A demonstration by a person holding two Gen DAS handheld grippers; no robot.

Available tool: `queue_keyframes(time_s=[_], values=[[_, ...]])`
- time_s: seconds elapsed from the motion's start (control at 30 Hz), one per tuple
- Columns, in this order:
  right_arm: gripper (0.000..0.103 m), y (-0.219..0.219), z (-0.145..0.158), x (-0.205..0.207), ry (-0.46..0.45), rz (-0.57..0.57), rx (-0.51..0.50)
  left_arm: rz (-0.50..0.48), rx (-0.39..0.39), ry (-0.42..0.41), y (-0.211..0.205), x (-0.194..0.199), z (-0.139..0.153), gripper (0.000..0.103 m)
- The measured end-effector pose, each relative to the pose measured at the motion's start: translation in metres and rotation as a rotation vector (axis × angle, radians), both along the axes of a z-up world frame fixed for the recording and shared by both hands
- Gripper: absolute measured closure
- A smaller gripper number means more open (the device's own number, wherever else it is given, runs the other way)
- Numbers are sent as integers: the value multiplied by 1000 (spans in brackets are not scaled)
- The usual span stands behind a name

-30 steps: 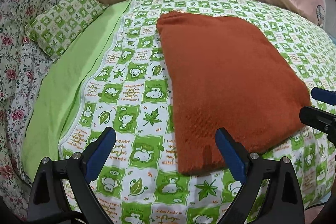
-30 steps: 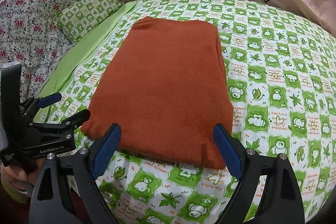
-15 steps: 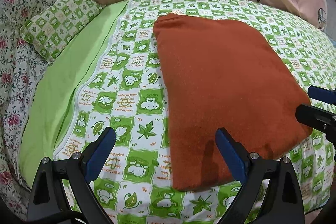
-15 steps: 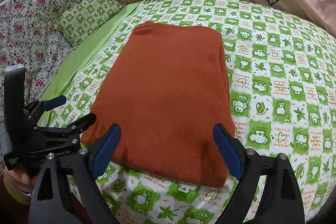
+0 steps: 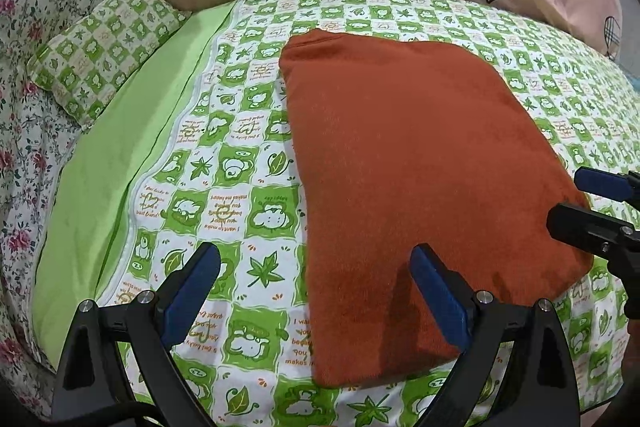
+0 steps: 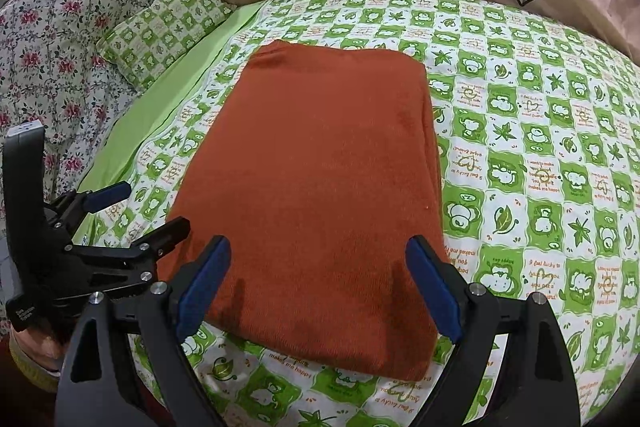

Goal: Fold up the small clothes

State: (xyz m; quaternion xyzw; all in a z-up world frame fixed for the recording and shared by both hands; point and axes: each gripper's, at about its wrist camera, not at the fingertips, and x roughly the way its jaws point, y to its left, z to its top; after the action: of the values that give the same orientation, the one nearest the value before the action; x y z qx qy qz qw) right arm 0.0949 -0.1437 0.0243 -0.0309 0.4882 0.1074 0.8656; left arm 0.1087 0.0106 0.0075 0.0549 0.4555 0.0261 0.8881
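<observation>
Black tongs (image 5: 316, 291) with blue pads (image 5: 438, 293), silver screws.

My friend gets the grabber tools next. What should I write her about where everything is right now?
Left tool: open, holding nothing, near the sweater's left front corner.
Right tool: open, holding nothing, over the sweater's front edge.
The orange sweater lies flat on the green checked bedsheet, already folded into a neat rectangle.
Left to do: maybe one more fold, front edge towards the pillows, or set it aside.
</observation>
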Motion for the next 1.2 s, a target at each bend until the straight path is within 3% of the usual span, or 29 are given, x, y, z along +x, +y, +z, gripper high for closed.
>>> queue_keyframes(time_s=[1.2], values=[[14,6,1,7,7,8,9,13,-44,-13,1,3,5,7]])
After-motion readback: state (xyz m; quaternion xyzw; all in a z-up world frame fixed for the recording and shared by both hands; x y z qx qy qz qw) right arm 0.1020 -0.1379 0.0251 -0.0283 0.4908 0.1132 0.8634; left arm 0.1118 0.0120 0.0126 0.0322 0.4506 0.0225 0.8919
